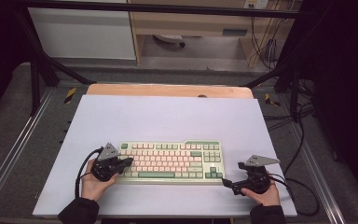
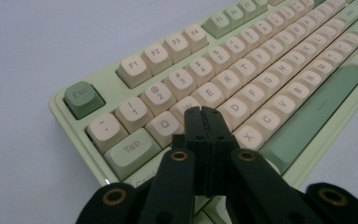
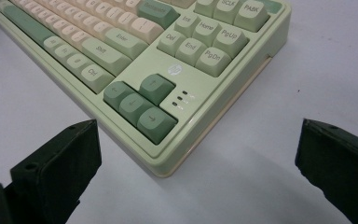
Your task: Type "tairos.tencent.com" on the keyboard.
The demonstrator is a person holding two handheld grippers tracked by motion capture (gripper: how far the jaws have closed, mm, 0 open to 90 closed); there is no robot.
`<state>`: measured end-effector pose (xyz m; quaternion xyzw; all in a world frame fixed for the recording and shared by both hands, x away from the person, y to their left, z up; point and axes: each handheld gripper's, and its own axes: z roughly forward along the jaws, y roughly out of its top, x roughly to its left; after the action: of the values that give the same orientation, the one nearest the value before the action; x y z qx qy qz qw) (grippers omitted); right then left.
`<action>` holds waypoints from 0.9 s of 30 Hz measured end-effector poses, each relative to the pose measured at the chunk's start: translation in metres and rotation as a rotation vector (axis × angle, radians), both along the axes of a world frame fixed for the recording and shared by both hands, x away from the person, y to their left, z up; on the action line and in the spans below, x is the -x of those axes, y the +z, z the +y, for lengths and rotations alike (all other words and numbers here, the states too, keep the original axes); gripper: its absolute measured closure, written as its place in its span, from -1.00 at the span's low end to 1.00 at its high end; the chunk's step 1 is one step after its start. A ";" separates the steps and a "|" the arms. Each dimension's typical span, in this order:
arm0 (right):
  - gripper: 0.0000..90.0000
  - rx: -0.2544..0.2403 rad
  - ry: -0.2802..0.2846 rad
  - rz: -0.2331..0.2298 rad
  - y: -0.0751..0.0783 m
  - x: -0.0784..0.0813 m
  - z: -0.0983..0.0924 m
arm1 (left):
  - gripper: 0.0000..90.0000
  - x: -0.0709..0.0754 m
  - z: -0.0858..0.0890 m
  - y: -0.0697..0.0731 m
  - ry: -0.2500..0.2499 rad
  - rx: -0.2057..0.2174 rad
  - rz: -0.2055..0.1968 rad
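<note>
Keyboard (image 1: 170,161) mid-mat, L gripper (image 2: 201,111) shut over keys, R gripper (image 1: 224,182) open at corner

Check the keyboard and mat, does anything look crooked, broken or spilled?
Nothing stands out. The keyboard lies square on the mat, keys all seated, no spill. Left tongs are shut over the keys; right tongs are open by its corner.

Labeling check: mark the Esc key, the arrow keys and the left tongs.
Esc key (image 2: 80,96), left gripper view, on its green cap top.
Arrow keys (image 3: 141,107), right gripper view, on the down key.
Left tongs (image 2: 202,112), left gripper view, at the shut tips above the keys.
</note>
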<state>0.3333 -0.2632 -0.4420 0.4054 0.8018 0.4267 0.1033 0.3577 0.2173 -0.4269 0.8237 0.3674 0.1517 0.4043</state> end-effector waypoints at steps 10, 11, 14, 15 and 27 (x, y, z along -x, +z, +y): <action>-0.98 -0.001 -0.001 0.004 0.000 0.000 0.000 | 0.99 -0.001 0.000 -0.003 0.003 -0.006 0.002; -0.98 -0.001 0.000 0.003 0.000 0.000 0.000 | 0.99 -0.001 -0.001 -0.003 0.002 -0.007 0.001; -0.98 0.000 0.000 0.001 0.000 0.000 0.000 | 0.99 -0.001 -0.001 -0.003 0.002 -0.009 0.000; -0.98 -0.001 0.000 0.000 0.000 0.000 0.000 | 0.99 -0.001 -0.001 -0.003 0.002 -0.008 0.000; -0.99 -0.001 0.000 -0.004 0.001 0.000 0.000 | 0.99 0.000 -0.001 -0.003 0.000 -0.005 -0.009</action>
<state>0.3329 -0.2636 -0.4410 0.4047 0.8013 0.4280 0.1048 0.3574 0.2165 -0.4297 0.8241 0.3653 0.1561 0.4039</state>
